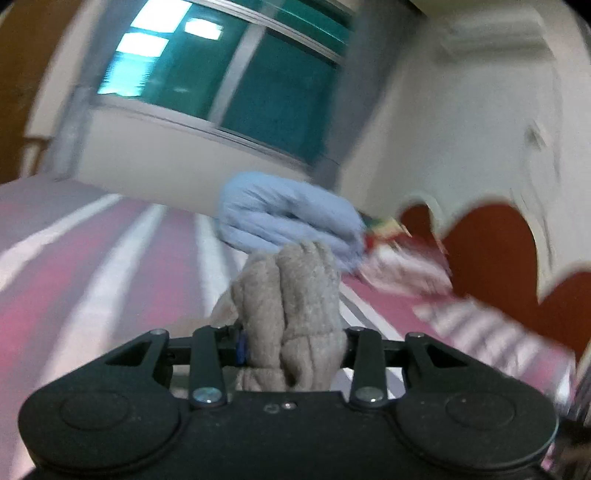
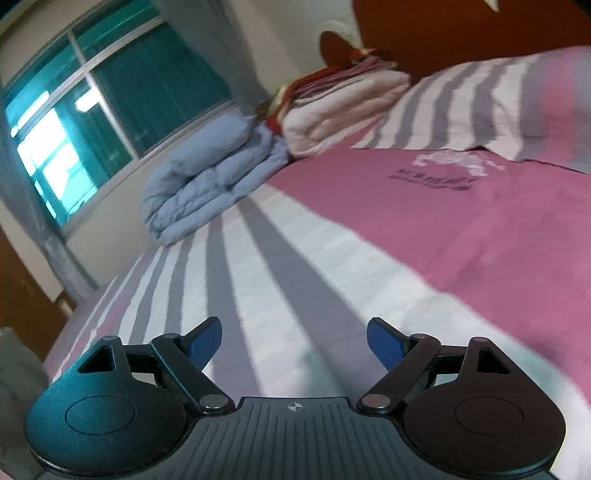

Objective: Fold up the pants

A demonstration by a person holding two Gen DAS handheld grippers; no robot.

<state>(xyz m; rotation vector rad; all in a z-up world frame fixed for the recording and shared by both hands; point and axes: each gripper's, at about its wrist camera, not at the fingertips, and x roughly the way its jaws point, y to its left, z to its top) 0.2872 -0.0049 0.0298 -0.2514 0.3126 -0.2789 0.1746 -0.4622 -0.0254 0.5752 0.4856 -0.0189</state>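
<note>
In the left wrist view my left gripper (image 1: 291,347) is shut on a bunched fold of beige fleecy pants (image 1: 291,295), which stands up between the jaws and hides the fingertips. The view is motion-blurred. In the right wrist view my right gripper (image 2: 294,341) is open and empty, its blue pads (image 2: 384,343) spread wide just above the striped bed sheet (image 2: 280,266). The pants do not show in the right wrist view, apart from a blurred pale shape at the far left edge that I cannot identify.
A folded light-blue duvet (image 2: 207,181) and a stack of folded pink-white blankets (image 2: 343,103) lie at the bed's far side under the window (image 2: 110,107). A striped pillow (image 2: 480,103) rests by the red headboard (image 2: 443,33). The duvet also shows in the left wrist view (image 1: 284,221).
</note>
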